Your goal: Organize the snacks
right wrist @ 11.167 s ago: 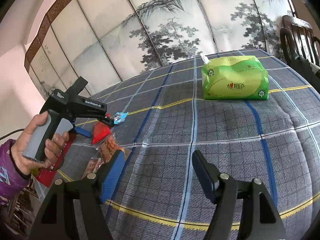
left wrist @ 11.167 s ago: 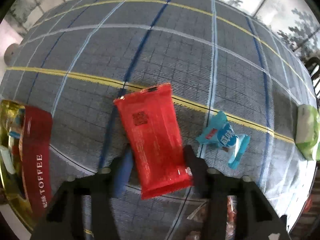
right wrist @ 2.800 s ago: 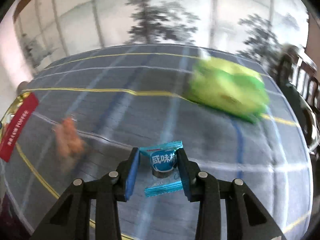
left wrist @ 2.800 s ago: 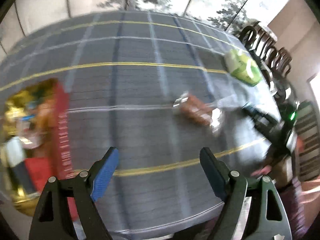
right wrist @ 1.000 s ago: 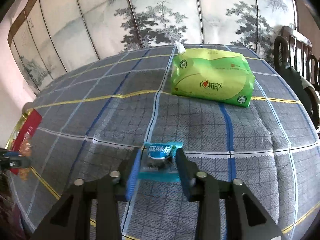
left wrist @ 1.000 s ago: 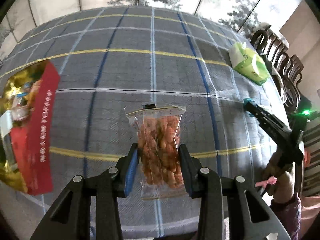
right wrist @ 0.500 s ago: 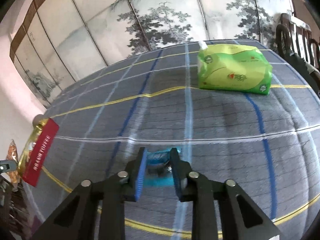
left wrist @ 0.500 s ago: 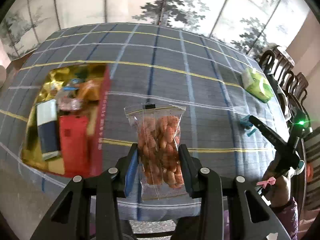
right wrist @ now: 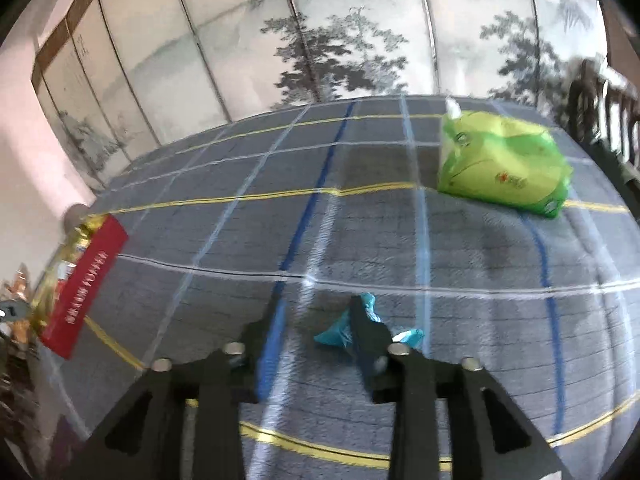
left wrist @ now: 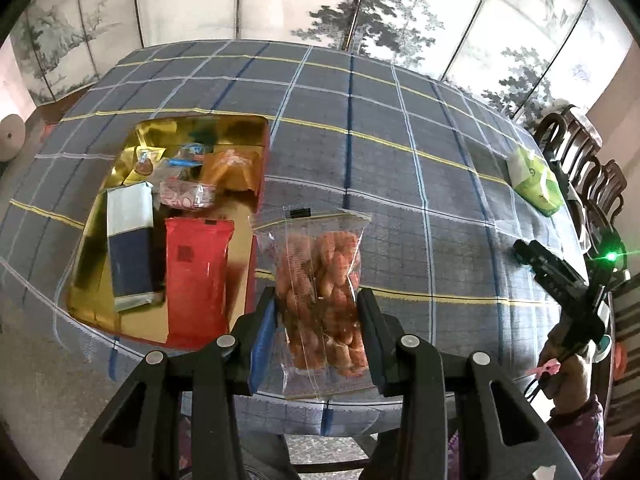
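My left gripper (left wrist: 318, 312) is shut on a clear bag of orange-brown snacks (left wrist: 320, 280), held in the air beside the right edge of the gold toffee box (left wrist: 92, 280). The box holds a red packet (left wrist: 196, 276), a white and blue packet (left wrist: 130, 236) and several small sweets. My right gripper (right wrist: 314, 328) is open and low over the cloth. A small teal-wrapped candy (right wrist: 368, 326) lies on the cloth, just outside and partly behind its right finger (right wrist: 362, 336). The right gripper also shows in the left wrist view (left wrist: 520, 250).
A green tissue pack (right wrist: 500, 168) lies at the far right of the plaid tablecloth (right wrist: 280, 208); it also shows in the left wrist view (left wrist: 536, 180). The toffee box's red side (right wrist: 84, 280) sits at the table's left edge. Dark wooden chairs (left wrist: 580, 168) stand beyond the right edge.
My right gripper has opened and the teal candy is out of its jaws and on the cloth. My left gripper has carried the snack bag up and toward the box.
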### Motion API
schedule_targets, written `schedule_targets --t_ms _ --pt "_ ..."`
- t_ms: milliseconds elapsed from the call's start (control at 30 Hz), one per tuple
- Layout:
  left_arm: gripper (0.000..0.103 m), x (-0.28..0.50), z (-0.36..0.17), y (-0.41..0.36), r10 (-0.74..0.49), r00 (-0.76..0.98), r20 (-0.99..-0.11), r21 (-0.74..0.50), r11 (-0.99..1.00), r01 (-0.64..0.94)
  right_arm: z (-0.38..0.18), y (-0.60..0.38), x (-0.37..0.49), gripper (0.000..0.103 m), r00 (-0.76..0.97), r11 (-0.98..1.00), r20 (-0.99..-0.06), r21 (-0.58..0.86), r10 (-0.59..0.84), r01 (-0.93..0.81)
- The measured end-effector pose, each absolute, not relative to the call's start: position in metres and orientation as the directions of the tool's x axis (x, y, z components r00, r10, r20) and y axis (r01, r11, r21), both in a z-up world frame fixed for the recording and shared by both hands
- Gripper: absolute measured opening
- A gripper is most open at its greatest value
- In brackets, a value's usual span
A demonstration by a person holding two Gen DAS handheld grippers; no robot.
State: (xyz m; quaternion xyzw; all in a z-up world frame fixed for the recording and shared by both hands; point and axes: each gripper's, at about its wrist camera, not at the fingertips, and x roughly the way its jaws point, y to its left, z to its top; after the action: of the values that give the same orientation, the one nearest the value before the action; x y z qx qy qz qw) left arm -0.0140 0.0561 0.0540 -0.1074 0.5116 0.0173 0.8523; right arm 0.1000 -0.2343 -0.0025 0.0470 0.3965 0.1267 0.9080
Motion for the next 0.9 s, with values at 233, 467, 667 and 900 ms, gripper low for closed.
schedule_targets --t_ms 233,467,667,900 --pt "0.036 -0.015 0.054 0.059 -0.079 0.473 -0.877 -0.165 0.976 -0.142 -0.014 -0.231 0.101 0.064 0.634 0.957 -0.721 0.159 0.28 -0.242" --pt "0.036 -0.015 0.055 0.056 -0.091 0.472 -0.877 -0.172 0.976 -0.132 -0.016 -0.237 0.102 0.064 0.638 0.969 -0.732 0.143 0.241 -0.202" --pt "0.036 -0.014 0.056 0.051 -0.107 0.472 -0.875 -0.18 0.977 -0.113 -0.015 -0.258 0.082 0.064 0.643 0.97 -0.729 0.14 0.237 -0.198" --pt "0.036 -0.014 0.056 0.046 -0.108 0.464 -0.879 -0.177 0.978 -0.107 -0.016 -0.276 0.074 0.064 0.647 0.976 -0.73 0.155 0.219 -0.156"
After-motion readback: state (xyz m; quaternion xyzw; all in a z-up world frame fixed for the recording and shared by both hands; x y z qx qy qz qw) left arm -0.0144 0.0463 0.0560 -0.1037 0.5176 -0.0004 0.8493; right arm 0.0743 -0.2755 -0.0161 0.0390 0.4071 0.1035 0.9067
